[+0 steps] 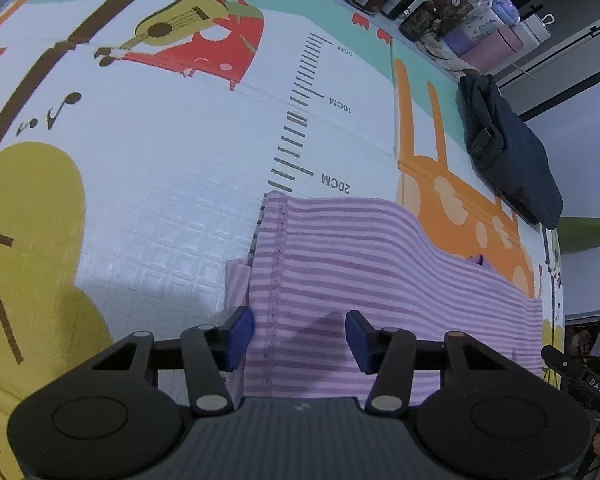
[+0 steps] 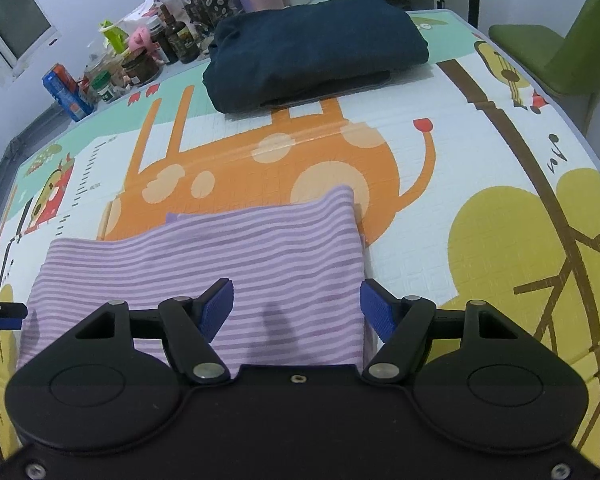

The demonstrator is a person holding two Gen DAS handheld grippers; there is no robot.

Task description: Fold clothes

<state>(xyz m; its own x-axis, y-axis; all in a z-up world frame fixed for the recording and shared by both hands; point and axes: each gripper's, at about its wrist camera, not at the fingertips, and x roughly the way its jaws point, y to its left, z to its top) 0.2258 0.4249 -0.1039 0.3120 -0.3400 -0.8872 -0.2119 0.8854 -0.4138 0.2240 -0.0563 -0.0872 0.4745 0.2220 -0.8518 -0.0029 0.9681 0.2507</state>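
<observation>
A purple-and-white striped garment [image 1: 360, 256] lies folded flat on the cartoon play mat [image 1: 160, 200]. My left gripper [image 1: 300, 338] points down over its left side. Its blue pads stand apart, the left one at the cloth's seamed edge, with flat cloth between them and no pinch visible. In the right wrist view the same striped garment [image 2: 220, 256] spreads in front of my right gripper [image 2: 296, 314]. That gripper is open, its right pad at the cloth's right edge and its left pad over the stripes.
A folded dark blue garment [image 2: 316, 52] rests at the far side of the mat [image 2: 460, 140]. Several bottles and jars [image 2: 140, 52] crowd the far left corner by the wall. A green chair [image 2: 560, 48] stands beyond the mat's right edge.
</observation>
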